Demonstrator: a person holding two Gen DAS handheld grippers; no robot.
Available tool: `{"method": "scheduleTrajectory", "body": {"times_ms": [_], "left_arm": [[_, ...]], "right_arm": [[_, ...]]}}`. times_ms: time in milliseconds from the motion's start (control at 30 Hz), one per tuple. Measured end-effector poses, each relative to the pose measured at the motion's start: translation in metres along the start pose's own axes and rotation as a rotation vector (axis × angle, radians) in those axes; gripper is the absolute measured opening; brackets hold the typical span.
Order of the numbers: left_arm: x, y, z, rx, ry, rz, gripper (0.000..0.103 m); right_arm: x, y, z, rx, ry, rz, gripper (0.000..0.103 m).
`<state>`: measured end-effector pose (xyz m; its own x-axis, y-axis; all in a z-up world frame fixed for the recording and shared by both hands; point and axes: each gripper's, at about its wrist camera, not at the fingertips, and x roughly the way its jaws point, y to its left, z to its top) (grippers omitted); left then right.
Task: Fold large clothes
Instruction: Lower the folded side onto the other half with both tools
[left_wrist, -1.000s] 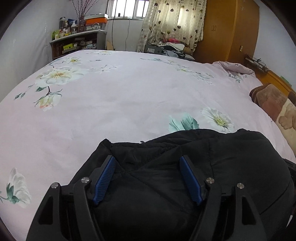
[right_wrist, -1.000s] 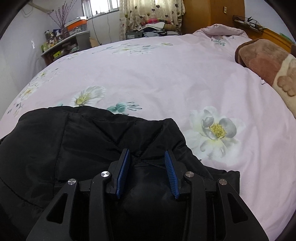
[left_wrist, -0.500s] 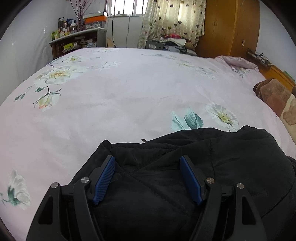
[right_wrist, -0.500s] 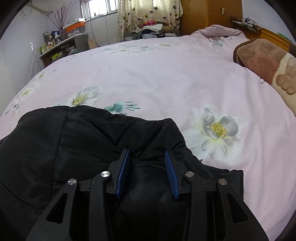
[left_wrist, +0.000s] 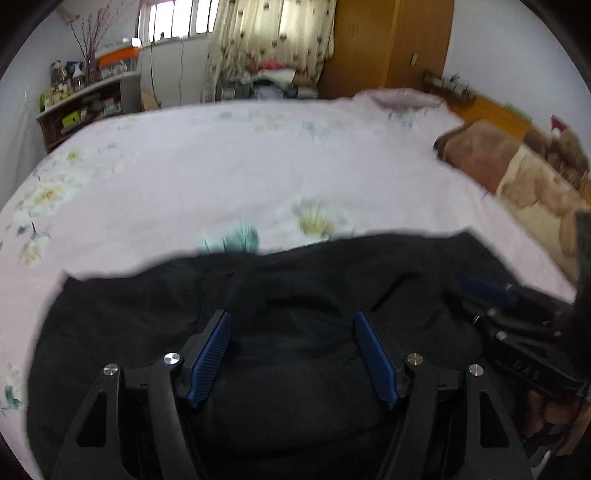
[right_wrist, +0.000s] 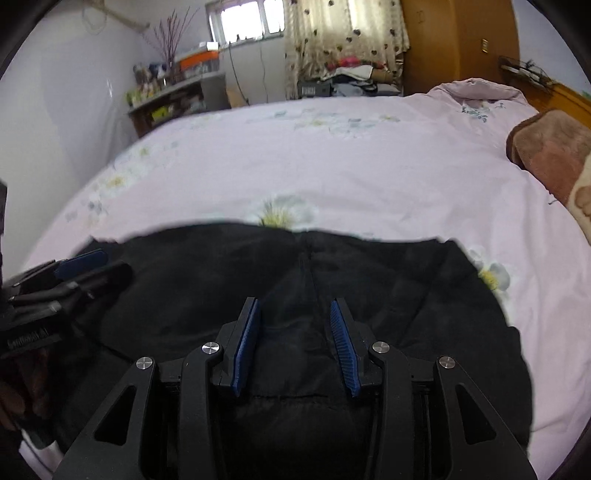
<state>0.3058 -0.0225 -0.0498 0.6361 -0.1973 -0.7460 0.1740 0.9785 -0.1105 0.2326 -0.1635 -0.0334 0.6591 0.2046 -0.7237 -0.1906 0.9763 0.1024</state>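
Pink floral bedspread (left_wrist: 221, 177) is blurry now: both cameras swung, so the grippers see each other. Black jacket (left_wrist: 295, 288) stays near. Left gripper (left_wrist: 291, 354) wide, right gripper (right_wrist: 295, 343) narrower, neither gripping.

Both grippers, left (left_wrist: 293, 350) and right (right_wrist: 295, 341), are black, with ribbed blue pads and silver screws.
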Motion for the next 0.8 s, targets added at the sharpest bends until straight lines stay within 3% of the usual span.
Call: {"method": "scheduleTrajectory", "body": {"times_ms": [133, 300, 400, 467, 533, 600, 700, 800], "left_arm": [[0.02, 0.008, -0.006, -0.028, -0.01, -0.021, 0.072], [0.031, 0.005, -0.008, -0.012, -0.005, 0.009, 0.072], [0.016, 0.008, 0.003, -0.015, 0.03, -0.005, 0.07], [-0.009, 0.014, 0.008, -0.012, -0.001, -0.012, 0.069], [-0.042, 0.028, 0.007, 0.007, -0.083, 0.006, 0.069], [-0.062, 0.052, 0.001, 0.012, -0.134, 0.07, 0.069], [-0.05, 0.096, -0.009, -0.054, -0.078, 0.163, 0.069], [-0.035, 0.123, -0.023, -0.121, -0.076, 0.143, 0.071]], "right_arm": [[0.028, -0.008, -0.008, -0.006, 0.005, 0.0, 0.041], [0.04, -0.011, -0.013, -0.012, 0.014, -0.016, 0.04], [0.032, -0.013, -0.005, -0.008, 0.025, -0.003, 0.041], [0.008, -0.017, 0.003, -0.005, -0.002, -0.004, 0.041], [-0.018, -0.029, 0.005, 0.012, -0.069, -0.011, 0.041], [-0.033, -0.049, 0.003, 0.035, -0.106, -0.048, 0.041], [-0.018, -0.089, -0.01, 0.09, -0.054, -0.141, 0.041], [-0.001, -0.11, -0.024, 0.128, -0.029, -0.114, 0.041]]}}
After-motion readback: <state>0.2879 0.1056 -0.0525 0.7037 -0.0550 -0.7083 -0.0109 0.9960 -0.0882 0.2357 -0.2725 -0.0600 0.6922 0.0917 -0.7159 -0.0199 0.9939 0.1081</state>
